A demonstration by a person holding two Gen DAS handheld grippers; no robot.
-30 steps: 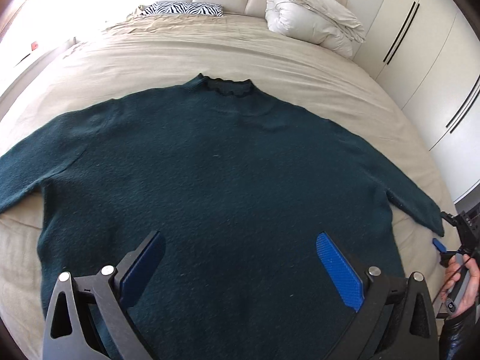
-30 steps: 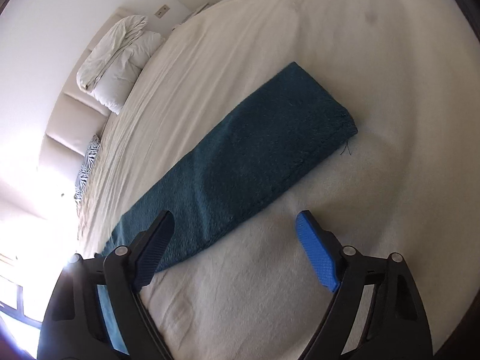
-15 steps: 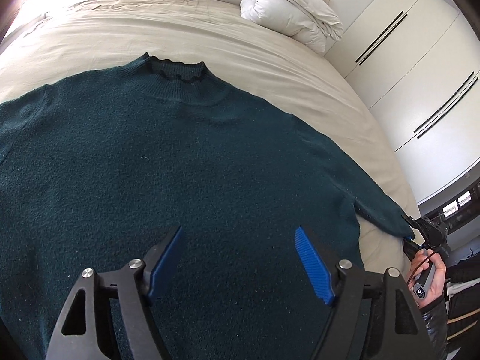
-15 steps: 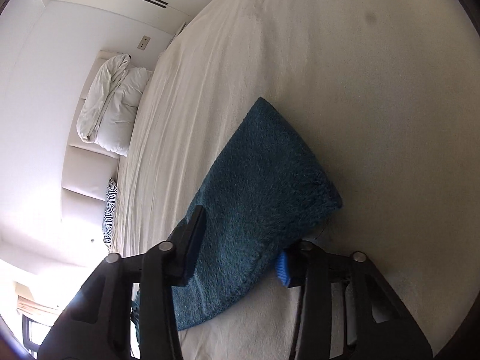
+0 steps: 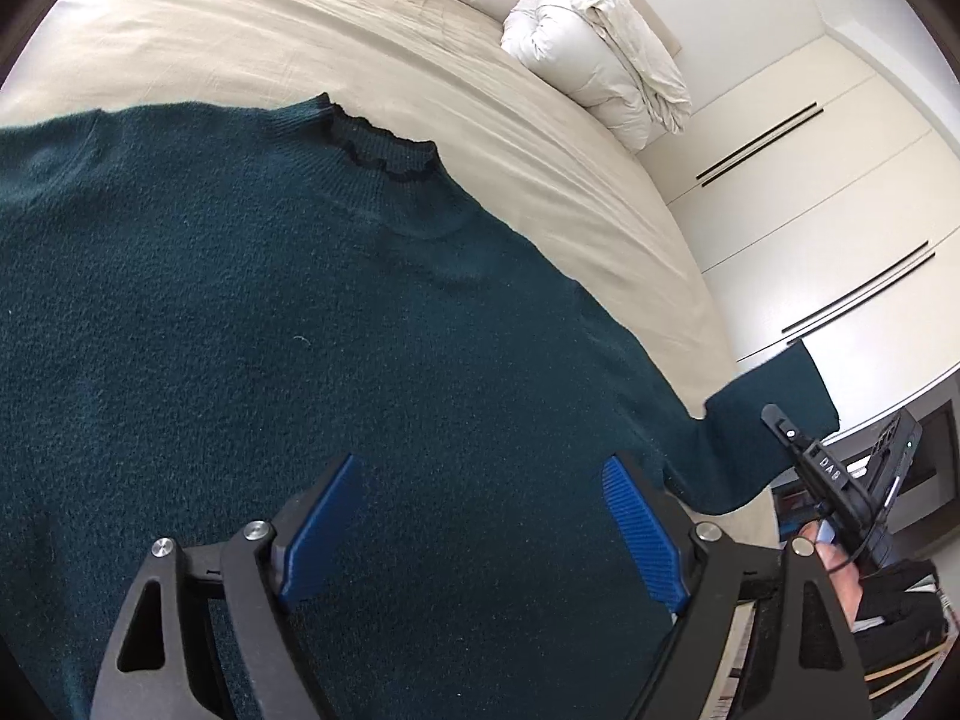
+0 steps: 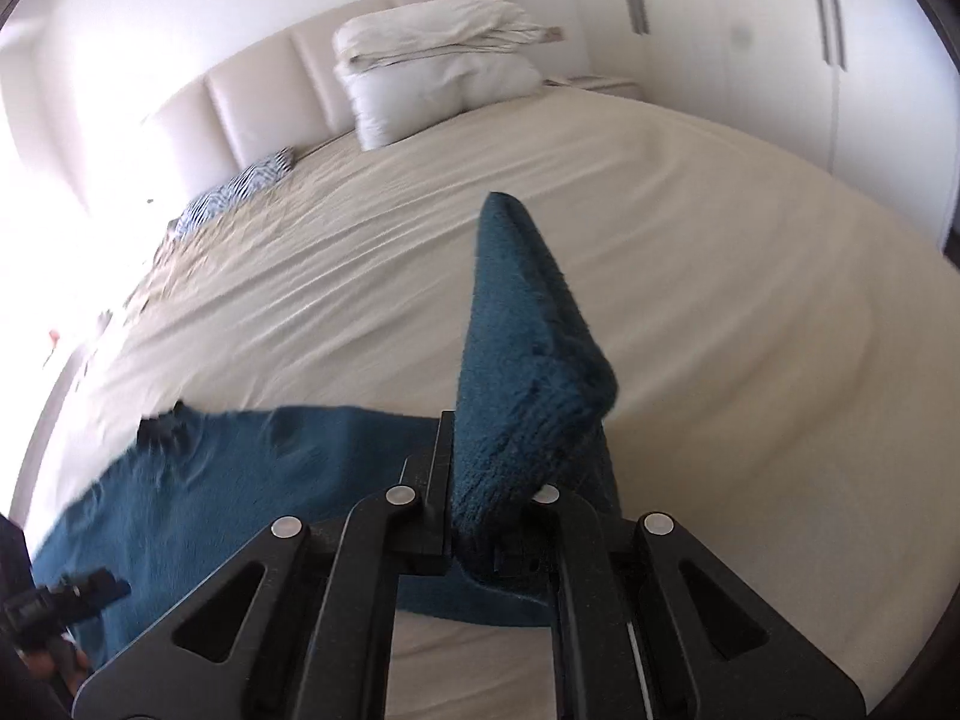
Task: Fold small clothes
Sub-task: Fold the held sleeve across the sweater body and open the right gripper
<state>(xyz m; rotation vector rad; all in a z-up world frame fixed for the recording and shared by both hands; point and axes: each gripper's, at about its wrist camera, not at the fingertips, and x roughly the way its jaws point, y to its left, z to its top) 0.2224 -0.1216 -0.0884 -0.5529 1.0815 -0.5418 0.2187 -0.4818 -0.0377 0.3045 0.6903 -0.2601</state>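
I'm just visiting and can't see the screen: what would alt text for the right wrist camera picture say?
A black two-finger right gripper is shut on the cuff end of a dark teal knitted sweater's sleeve, lifting it above a beige bed sheet. The rest of the sweater lies lower left; a folded white duvet rests against the padded headboard.

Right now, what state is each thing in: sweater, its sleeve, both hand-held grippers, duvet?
sweater: body spread flat on the bed, not yet folded.
sleeve: cuff end lifted off the bed, clamped.
right hand-held gripper: shut on the sleeve.
left hand-held gripper: open above the sweater, holding nothing.
duvet: folded by the headboard.
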